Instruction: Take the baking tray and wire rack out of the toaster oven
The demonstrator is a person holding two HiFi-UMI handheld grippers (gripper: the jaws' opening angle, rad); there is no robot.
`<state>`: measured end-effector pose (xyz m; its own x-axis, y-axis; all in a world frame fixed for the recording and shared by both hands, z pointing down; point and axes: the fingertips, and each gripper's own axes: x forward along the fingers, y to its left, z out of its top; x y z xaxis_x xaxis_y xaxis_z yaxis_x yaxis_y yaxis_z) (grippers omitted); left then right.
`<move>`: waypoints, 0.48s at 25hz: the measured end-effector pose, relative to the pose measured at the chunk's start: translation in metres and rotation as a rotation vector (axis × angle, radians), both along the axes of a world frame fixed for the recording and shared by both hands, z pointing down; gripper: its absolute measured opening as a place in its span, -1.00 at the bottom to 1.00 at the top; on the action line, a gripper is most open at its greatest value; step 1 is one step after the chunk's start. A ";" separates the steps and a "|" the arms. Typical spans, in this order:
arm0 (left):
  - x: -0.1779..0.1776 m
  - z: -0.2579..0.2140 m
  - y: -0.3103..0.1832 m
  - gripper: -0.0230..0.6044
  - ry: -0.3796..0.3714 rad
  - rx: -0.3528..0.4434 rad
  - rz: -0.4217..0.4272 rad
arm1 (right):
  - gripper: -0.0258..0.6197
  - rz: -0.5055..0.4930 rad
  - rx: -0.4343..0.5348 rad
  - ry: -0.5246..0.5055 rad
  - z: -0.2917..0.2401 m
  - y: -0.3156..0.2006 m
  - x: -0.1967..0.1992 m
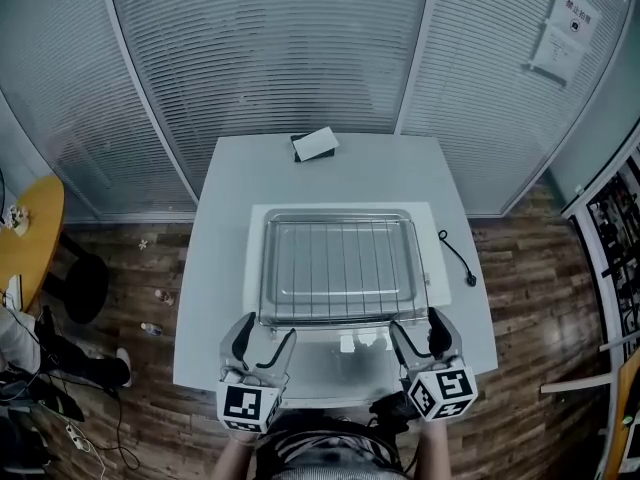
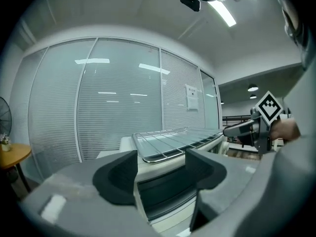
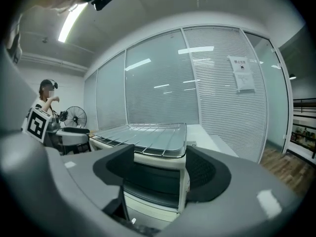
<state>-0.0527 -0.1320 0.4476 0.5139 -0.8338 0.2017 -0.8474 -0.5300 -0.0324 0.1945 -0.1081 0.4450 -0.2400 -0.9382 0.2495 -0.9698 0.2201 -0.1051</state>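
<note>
— Where the slats fill the top of the frame, that's a glass partition wall (image 1: 270,48) w/ pale blinds, yes?
— Yep. Below it, centre frame: pale grey square table (image 1: 205,268) on a dark wood-plank floor (image 1: 520,268). Round yellow-topped side table (image 1: 35,228) pokes in at the left edge.
— And on the grey one?
— White boxy toaster oven (image 1: 438,258), mid-table. Task items aren't inside it: the flat silver metal baking tray (image 1: 340,218) lies on the oven's top, and the thin-barred steel wire rack (image 1: 338,268) rests on the tray.
— Tools?
— First the left gripper (image 1: 266,333), grey w/ dark pads & a marker cube, bottom left, just short of the oven's near-left corner. Jaws wide apart, nothing held; in its own view the tray corner & oven front sit beyond the gap, untouched.
— Other one?
— That's the right gripper (image 1: 418,326), bottom right, near the oven's near-right corner. Jaws apart too, empty; pads clear of oven & tray.
— Small stuff?
— Black power cord (image 1: 468,278) curls on the table right of the oven, its end lying on the tabletop. Small black-and-white box (image 1: 315,145) sits at the table's far edge, top centre of frame.
</note>
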 end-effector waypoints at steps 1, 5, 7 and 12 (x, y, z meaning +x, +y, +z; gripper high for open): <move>-0.002 0.002 -0.002 0.07 0.007 -0.002 0.009 | 0.07 -0.002 -0.002 -0.002 0.001 -0.004 -0.003; -0.004 0.004 -0.010 0.07 0.027 -0.008 0.025 | 0.07 0.002 -0.009 -0.016 0.003 -0.016 -0.009; -0.004 0.004 -0.013 0.07 0.033 -0.013 0.025 | 0.07 0.006 -0.010 -0.025 0.003 -0.019 -0.009; -0.006 0.001 -0.008 0.07 0.039 -0.010 0.023 | 0.07 0.029 0.016 -0.028 -0.006 -0.011 -0.009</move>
